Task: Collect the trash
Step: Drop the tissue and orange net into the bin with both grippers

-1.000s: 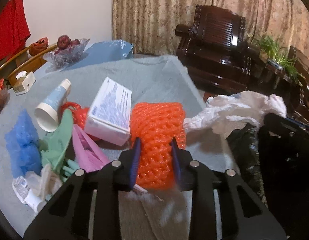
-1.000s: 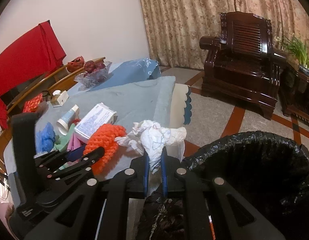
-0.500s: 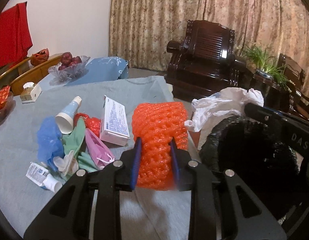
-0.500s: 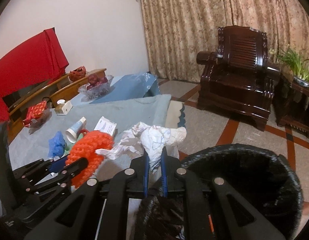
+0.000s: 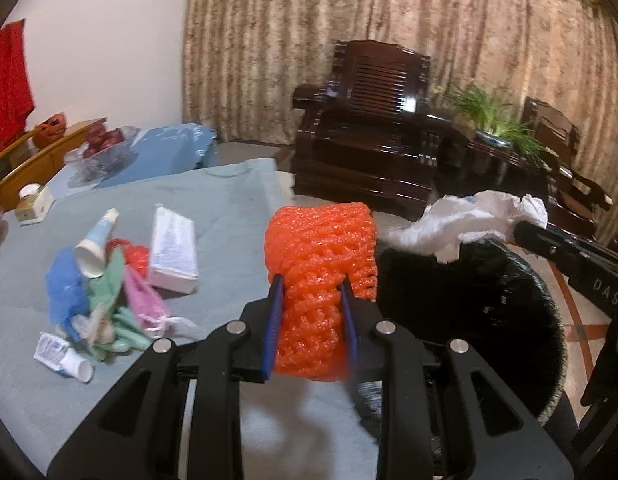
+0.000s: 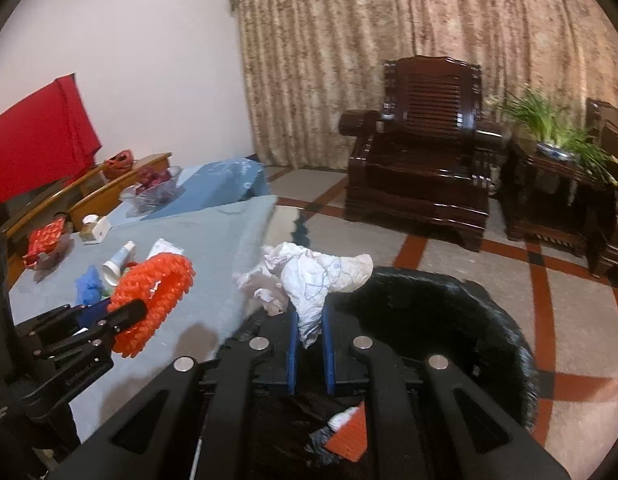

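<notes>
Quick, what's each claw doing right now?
Left claw: closed on the orange foam net.
Right claw: closed on the crumpled white paper, at the black trash bin.

The left gripper (image 5: 311,292) was matte black plastic, its two arms cut with triangular openings and studded with four round silver screws. Each finger (image 5: 273,320) carried a flat blue pad on its inner face. The right gripper (image 6: 309,320) was built the same way: black frame, silver screw heads, blue pads (image 6: 291,344). In the left wrist view, at 3 o'clock, its black side bore pale raised letters reading "DAS".
</notes>
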Action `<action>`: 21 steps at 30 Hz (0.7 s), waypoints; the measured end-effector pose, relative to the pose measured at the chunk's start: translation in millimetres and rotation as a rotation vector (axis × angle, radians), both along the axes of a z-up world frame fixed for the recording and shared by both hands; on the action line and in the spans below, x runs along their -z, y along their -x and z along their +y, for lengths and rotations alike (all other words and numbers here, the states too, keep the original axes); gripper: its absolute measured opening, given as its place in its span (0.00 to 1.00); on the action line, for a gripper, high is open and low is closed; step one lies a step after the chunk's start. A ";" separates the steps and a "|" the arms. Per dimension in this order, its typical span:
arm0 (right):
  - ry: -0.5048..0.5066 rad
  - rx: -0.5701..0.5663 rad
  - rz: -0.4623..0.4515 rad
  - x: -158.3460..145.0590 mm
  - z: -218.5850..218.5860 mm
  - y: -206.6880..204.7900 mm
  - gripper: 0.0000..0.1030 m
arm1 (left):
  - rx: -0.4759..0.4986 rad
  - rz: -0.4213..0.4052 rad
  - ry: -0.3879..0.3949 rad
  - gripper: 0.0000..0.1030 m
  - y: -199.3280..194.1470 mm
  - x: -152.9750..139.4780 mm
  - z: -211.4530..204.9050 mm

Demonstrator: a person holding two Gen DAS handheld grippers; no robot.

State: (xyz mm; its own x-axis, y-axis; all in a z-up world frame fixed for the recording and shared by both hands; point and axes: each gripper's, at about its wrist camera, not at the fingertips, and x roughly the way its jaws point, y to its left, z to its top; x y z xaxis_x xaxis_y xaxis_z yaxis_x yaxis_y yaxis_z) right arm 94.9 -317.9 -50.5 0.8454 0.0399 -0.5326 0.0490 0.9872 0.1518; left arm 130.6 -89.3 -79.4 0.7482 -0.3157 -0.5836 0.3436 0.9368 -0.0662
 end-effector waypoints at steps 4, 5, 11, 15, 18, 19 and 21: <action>0.001 0.045 0.005 2.5 -15.6 9.3 0.10 | 0.057 0.002 0.003 0.25 2.2 3.0 -23.7; -0.001 0.059 0.008 3.4 -21.0 12.1 0.10 | 0.076 0.005 0.007 0.25 2.4 3.5 -31.9; 0.001 0.130 0.026 12.0 -47.5 26.3 0.10 | 0.170 0.029 0.009 0.25 0.8 10.8 -73.4; 0.009 0.173 0.047 19.7 -61.5 31.7 0.10 | 0.219 0.062 0.004 0.28 -2.7 21.9 -95.1; 0.016 0.202 0.073 28.2 -69.5 33.8 0.14 | 0.240 0.099 0.017 0.46 -7.6 29.7 -101.6; 0.017 0.209 0.080 30.2 -71.1 33.8 0.14 | 0.243 0.109 0.025 0.56 -9.2 31.5 -102.0; 0.020 0.226 0.090 34.4 -73.5 36.8 0.26 | 0.244 0.127 0.041 0.64 -12.0 34.3 -100.8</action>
State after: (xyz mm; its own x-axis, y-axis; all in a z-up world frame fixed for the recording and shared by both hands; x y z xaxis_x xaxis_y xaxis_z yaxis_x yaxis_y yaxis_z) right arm 58.1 -391.4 -84.8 0.7805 -0.1563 -0.6053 0.2814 0.9524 0.1170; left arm 142.7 -190.0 -113.8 0.5688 -0.5034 -0.6505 0.5455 0.8227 -0.1596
